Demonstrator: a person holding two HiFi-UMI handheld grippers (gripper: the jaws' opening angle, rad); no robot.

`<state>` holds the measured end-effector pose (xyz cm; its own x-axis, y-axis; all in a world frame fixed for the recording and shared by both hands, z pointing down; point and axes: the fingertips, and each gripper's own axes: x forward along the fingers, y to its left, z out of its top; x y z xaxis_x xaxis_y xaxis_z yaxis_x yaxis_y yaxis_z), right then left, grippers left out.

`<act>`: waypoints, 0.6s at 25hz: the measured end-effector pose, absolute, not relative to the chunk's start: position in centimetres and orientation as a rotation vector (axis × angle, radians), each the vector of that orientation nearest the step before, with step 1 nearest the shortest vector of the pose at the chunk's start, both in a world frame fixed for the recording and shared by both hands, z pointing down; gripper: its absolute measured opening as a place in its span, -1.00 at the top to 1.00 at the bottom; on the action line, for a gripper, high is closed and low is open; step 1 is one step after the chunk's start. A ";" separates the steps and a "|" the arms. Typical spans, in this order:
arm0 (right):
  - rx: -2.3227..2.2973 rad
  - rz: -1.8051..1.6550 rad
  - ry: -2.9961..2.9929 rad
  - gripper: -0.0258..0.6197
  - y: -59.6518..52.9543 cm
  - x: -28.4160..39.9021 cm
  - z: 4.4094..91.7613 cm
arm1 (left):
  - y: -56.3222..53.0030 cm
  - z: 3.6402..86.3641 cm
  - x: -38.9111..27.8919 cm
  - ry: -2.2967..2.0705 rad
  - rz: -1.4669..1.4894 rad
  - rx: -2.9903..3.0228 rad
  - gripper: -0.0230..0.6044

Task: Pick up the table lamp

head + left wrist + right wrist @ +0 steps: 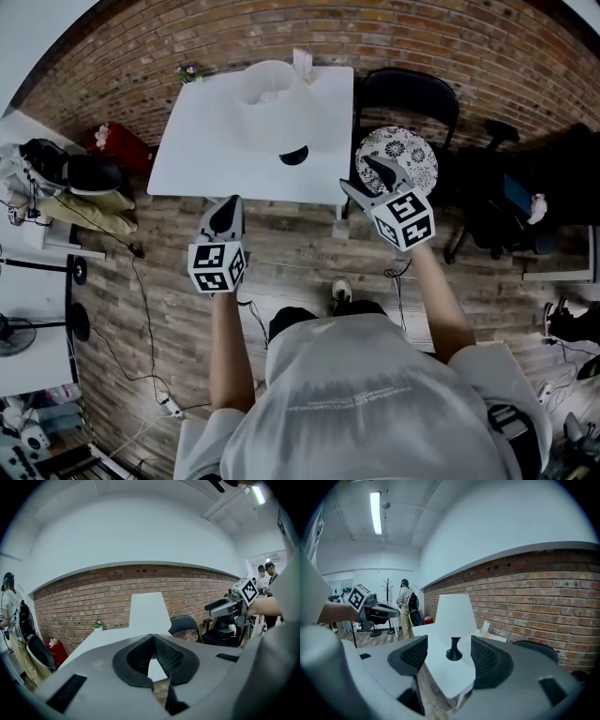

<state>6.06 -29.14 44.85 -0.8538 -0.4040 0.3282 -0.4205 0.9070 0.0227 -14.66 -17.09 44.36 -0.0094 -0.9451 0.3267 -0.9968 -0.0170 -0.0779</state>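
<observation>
The table lamp has a white cone shade (pixel 267 101) and a black base (pixel 293 156). It stands upright on the white table (pixel 202 155), near the front edge. Both grippers hover over the wooden floor in front of the table, apart from the lamp. My left gripper (pixel 228 208) is shut with nothing in it; its pads (pixel 140 653) meet in front of the lamp shade (pixel 147 611). To the right, my right gripper (pixel 361 178) is open. In the right gripper view the lamp's shade (pixel 454 616) and base (pixel 453 655) show between its empty pads (pixel 415 656).
A black chair (pixel 412 98) and a round patterned seat (pixel 412 150) stand right of the table. A small flower pot (pixel 190 71) and a card stand (pixel 302 64) sit at the table's back edge. A red bag (pixel 117 141) and cables lie left; people stand further off.
</observation>
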 end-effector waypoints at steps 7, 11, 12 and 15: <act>0.572 0.076 -2.722 0.01 -31.3 1.9 47.4 | -18.9 45.6 -17.7 -2.046 0.466 2.061 0.89; 0.570 0.037 -2.700 -0.04 -32.3 -1.3 49.5 | -20.3 47.1 -19.6 -1.987 0.480 2.081 0.89; 0.565 0.040 -2.692 -0.04 -32.5 -2.2 50.3 | -20.6 47.5 -20.2 -1.971 0.486 2.091 0.89; 0.573 0.051 -2.661 -0.04 -33.3 -4.8 52.5 | -22.0 48.8 -22.1 -1.919 0.512 2.132 0.89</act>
<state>-4.79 -33.29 52.51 -0.8288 -0.3857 0.4054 -0.4009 0.9147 0.0506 -22.12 -22.01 48.75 0.0826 -0.9116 0.4026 -0.9910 -0.1177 -0.0632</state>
